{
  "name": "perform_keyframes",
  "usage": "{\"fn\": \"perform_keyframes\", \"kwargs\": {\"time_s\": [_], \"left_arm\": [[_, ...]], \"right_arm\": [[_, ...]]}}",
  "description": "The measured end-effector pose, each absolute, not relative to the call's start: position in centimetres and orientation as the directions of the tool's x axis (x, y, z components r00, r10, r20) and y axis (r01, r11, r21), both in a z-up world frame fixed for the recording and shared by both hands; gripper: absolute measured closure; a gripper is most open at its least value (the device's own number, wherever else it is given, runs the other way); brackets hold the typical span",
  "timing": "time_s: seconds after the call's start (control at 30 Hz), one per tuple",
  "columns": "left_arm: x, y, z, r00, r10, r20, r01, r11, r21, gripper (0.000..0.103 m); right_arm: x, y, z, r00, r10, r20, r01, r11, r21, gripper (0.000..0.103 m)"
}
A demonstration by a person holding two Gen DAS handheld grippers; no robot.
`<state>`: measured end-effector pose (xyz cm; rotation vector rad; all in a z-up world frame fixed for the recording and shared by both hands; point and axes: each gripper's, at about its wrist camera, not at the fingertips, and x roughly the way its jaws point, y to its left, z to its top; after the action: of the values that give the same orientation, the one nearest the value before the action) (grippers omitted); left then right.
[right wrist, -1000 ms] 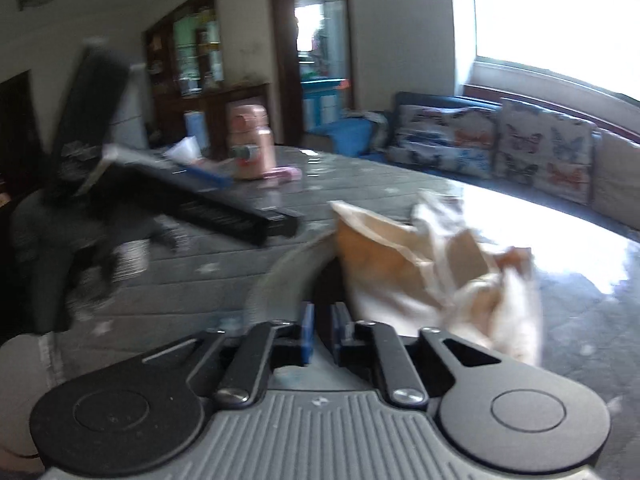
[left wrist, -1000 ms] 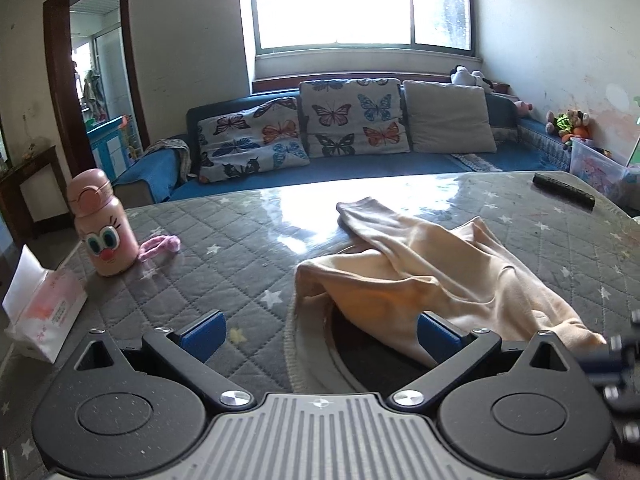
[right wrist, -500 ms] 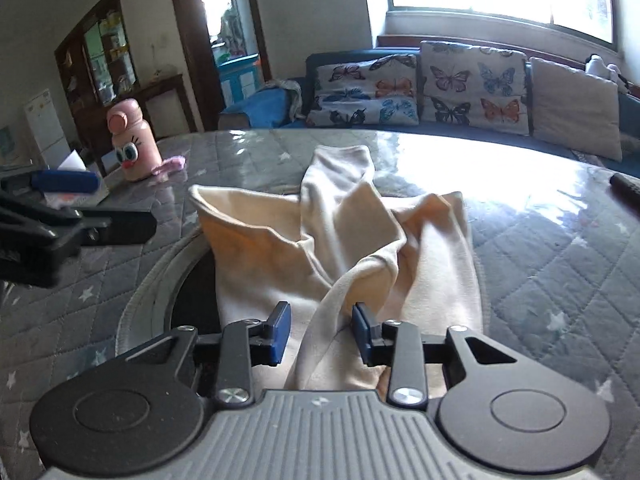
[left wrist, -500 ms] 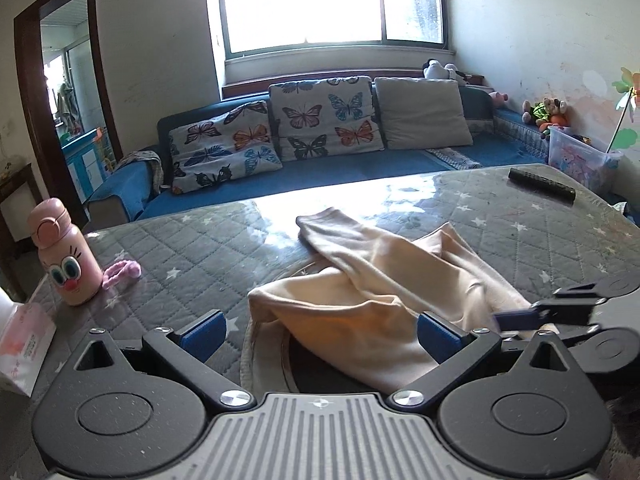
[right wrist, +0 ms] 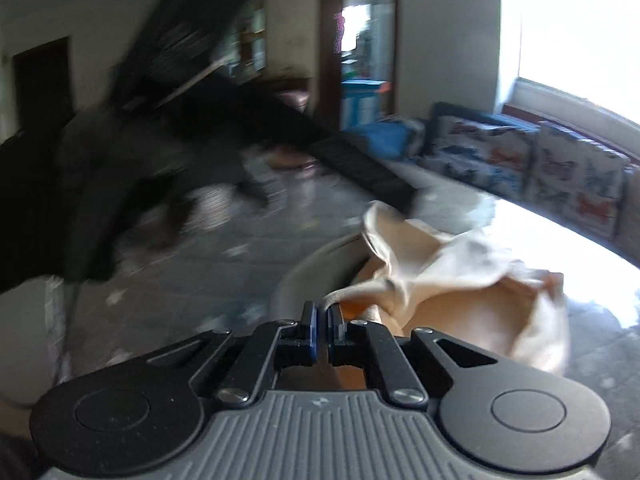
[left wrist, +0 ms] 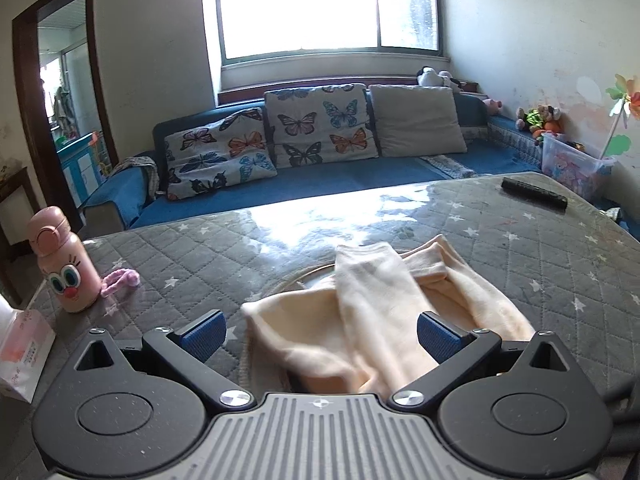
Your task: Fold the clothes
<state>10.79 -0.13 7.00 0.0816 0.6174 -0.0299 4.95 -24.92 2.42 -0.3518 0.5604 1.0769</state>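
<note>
Right gripper point(right wrist: 319, 334) swung leftward, jaws now pinched on cream garment point(right wrist: 460, 276), left gripper point(left wrist: 320, 334) spread wide

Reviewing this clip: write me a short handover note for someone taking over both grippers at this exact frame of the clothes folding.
Left gripper: open, fingers spread wide, holding nothing, poised over the near edge of the cream garment.
Right gripper: fingers nearly closed; garment fabric bunches just beside them, but the blurred view does not show whether they pinch it.
Garment: lying crumpled on the grey quilted table, layers overlapping, one strip lying across the top.
Bystanders on the table: pink bottle at the left, remote at the far right.
Done: no neat fold visible yet.
Left: spread the garment flat, then fold it.
</note>
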Motion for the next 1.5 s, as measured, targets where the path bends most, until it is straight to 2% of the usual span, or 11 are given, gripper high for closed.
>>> {"fn": "perform_keyframes", "kwargs": {"time_s": [0.17, 0.33, 0.63, 0.93, 1.07, 1.2, 1.27, 1.33, 1.4, 1.43, 1.5], "left_arm": [[11.3, -1.1, 6.3, 0.804, -0.023, -0.594, 0.096, 0.991, 0.091, 0.0], [12.8, -1.6, 5.1, 0.778, -0.038, -0.627, 0.118, 0.989, 0.086, 0.001], [16.6, -3.6, 3.6, 0.739, -0.077, -0.669, 0.167, 0.983, 0.072, 0.008], [20.7, -4.8, 1.4, 0.699, -0.085, -0.71, 0.172, 0.984, 0.051, 0.011], [22.0, -4.7, 0.7, 0.686, -0.07, -0.724, 0.159, 0.986, 0.055, 0.013], [23.0, -4.5, -0.1, 0.664, -0.069, -0.745, 0.15, 0.988, 0.042, 0.029], [23.4, -4.3, -0.6, 0.651, -0.067, -0.756, 0.146, 0.989, 0.037, 0.044], [23.7, -4.1, -1.1, 0.639, -0.064, -0.767, 0.135, 0.99, 0.03, 0.065], [23.7, -3.8, -1.2, 0.643, -0.07, -0.763, 0.129, 0.992, 0.017, 0.073], [23.7, -3.6, -1.2, 0.645, -0.073, -0.761, 0.126, 0.992, 0.012, 0.082], [23.7, -3.4, -1.1, 0.648, -0.076, -0.758, 0.12, 0.993, 0.003, 0.092]], "right_arm": [[4.7, -25.5, 2.2, 0.28, 0.742, -0.609, -0.914, 0.4, 0.067, 0.093], [7.4, -28.9, 4.1, 0.318, 0.738, -0.596, -0.866, 0.482, 0.134, 0.088], [18.2, -32.4, 3.8, 0.508, 0.584, -0.633, -0.721, 0.691, 0.058, 0.087], [27.6, -30.7, 0.2, 0.514, 0.529, -0.676, -0.681, 0.73, 0.054, 0.087], [29.5, -29.1, -1.1, 0.505, 0.52, -0.689, -0.693, 0.72, 0.036, 0.082], [30.2, -28.4, -1.7, 0.495, 0.53, -0.689, -0.707, 0.706, 0.035, 0.071], [30.4, -28.1, -2.0, 0.489, 0.536, -0.688, -0.716, 0.697, 0.034, 0.069], [30.7, -27.8, -2.3, 0.483, 0.542, -0.687, -0.725, 0.688, 0.033, 0.069], [31.0, -27.5, -2.5, 0.477, 0.549, -0.686, -0.734, 0.678, 0.032, 0.069], [31.1, -27.4, -2.7, 0.474, 0.552, -0.686, -0.739, 0.673, 0.031, 0.069], [31.4, -27.1, -2.9, 0.468, 0.558, -0.685, -0.747, 0.664, 0.03, 0.075]]}}
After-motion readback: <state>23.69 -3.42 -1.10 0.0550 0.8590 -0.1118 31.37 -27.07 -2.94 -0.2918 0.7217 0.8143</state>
